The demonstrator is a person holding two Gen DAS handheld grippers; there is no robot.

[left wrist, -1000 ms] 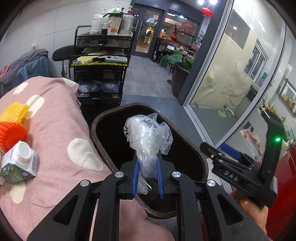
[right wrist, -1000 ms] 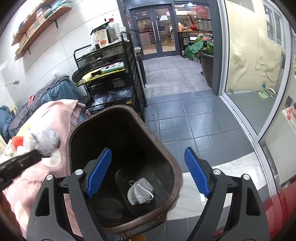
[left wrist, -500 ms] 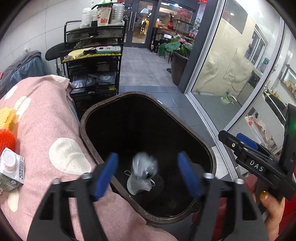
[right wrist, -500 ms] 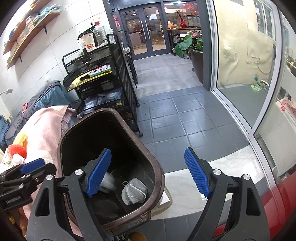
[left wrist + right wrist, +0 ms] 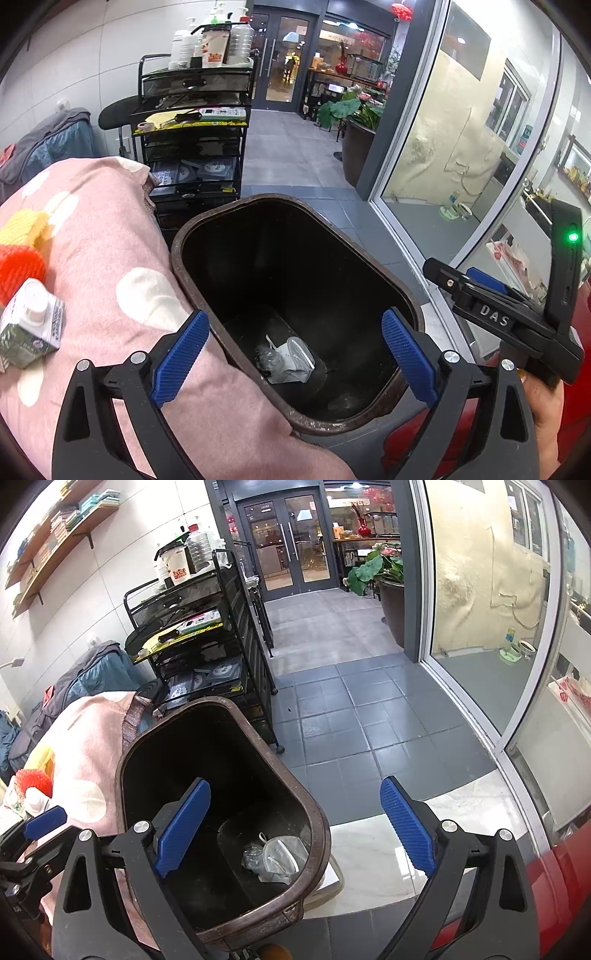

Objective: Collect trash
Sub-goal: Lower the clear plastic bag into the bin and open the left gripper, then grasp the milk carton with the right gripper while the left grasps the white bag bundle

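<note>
Brown bin (image 5: 295, 421) fills frame centre beside pink blanket (image 5: 103, 236) for easy drops; left gripper (image 5: 291, 363), fingers spread and empty, hovers above crumpled plastic (image 5: 266, 357) and mask (image 5: 295, 360) at bottom; right gripper (image 5: 293, 830) equally spread, empty; carton (image 5: 29, 332) waits lower left.

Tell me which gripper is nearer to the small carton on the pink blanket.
Left. The left gripper hangs open over the bin, right beside the blanket where the carton lies. The right gripper, also open, is on the bin's far side from the carton.
</note>
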